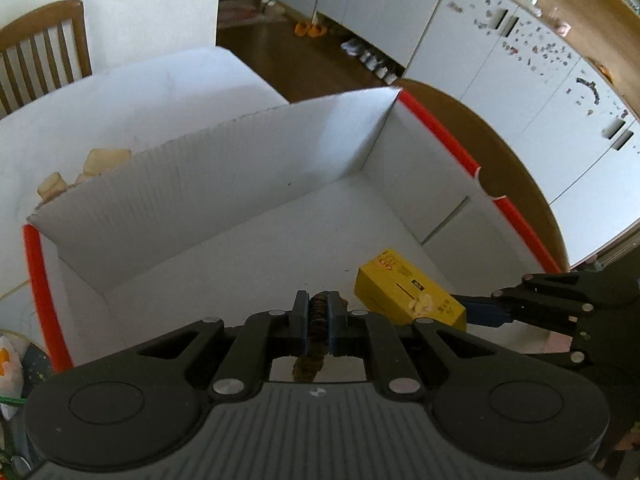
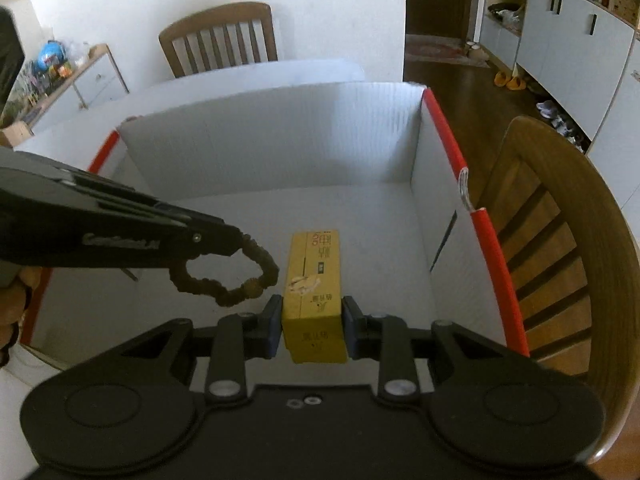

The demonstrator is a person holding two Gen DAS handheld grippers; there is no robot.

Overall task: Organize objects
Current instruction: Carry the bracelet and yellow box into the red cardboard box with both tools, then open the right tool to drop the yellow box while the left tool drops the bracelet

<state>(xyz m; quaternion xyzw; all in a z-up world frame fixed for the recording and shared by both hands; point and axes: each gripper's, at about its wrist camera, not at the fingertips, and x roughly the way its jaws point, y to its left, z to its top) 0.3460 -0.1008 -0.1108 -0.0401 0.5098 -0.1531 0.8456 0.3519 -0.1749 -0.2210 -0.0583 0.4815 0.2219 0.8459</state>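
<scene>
A brown beaded bracelet (image 2: 236,276) hangs as a loop from the left gripper (image 1: 318,312), whose fingers are drawn narrow and pinch the strand between their pads; in the left wrist view the beads (image 1: 317,316) run down between the two pads. Just beside the loop, apart from it, a yellow carton (image 2: 314,300) with printed characters is clamped at its near end between the fingers of the right gripper (image 2: 312,328), which stand about a carton's width apart and press on both long sides. Whether the carton's far end touches the floor of the box cannot be told. Both grippers reach into a white corrugated cardboard box (image 2: 280,140) with red-taped side rims (image 2: 448,148), the carton nearer the right wall, the bracelet toward the middle. The box stands on a white table (image 1: 160,92). Beyond its far wall lie some pale yellow blocks (image 1: 106,160). Wooden chairs (image 2: 218,38) stand at the table's far edge and at its right side (image 2: 560,248).
</scene>
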